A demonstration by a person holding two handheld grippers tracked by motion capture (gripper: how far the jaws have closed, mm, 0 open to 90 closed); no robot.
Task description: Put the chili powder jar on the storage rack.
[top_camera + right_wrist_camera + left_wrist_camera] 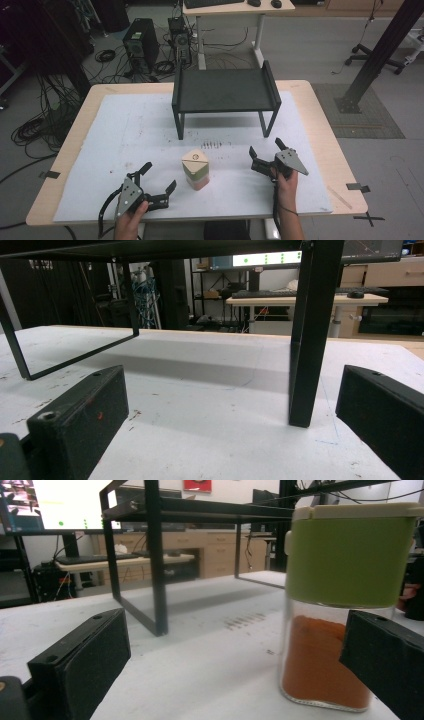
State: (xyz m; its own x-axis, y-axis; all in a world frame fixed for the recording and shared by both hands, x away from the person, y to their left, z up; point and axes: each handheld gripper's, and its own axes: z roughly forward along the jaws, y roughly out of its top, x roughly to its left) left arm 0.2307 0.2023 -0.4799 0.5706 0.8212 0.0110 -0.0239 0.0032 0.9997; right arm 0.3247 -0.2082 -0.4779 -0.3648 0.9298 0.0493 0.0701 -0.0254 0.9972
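Note:
A clear spice jar (196, 169) with a green band, a cream lid and orange-red powder stands upright on the white mat, near the table's front middle. My left gripper (159, 181) rests open to the jar's left, a short way off. In the left gripper view the jar (345, 605) stands just ahead of the right jaw, untouched. My right gripper (266, 149) is open to the jar's right, pointing toward the black rack (225, 90). One rack leg (305, 335) stands ahead in the right gripper view.
The black metal rack stands at the back middle of the white mat (125, 130). The wooden table edge (65, 150) frames the mat. Beyond the table are computer towers (141, 45), cables and a desk (235, 10).

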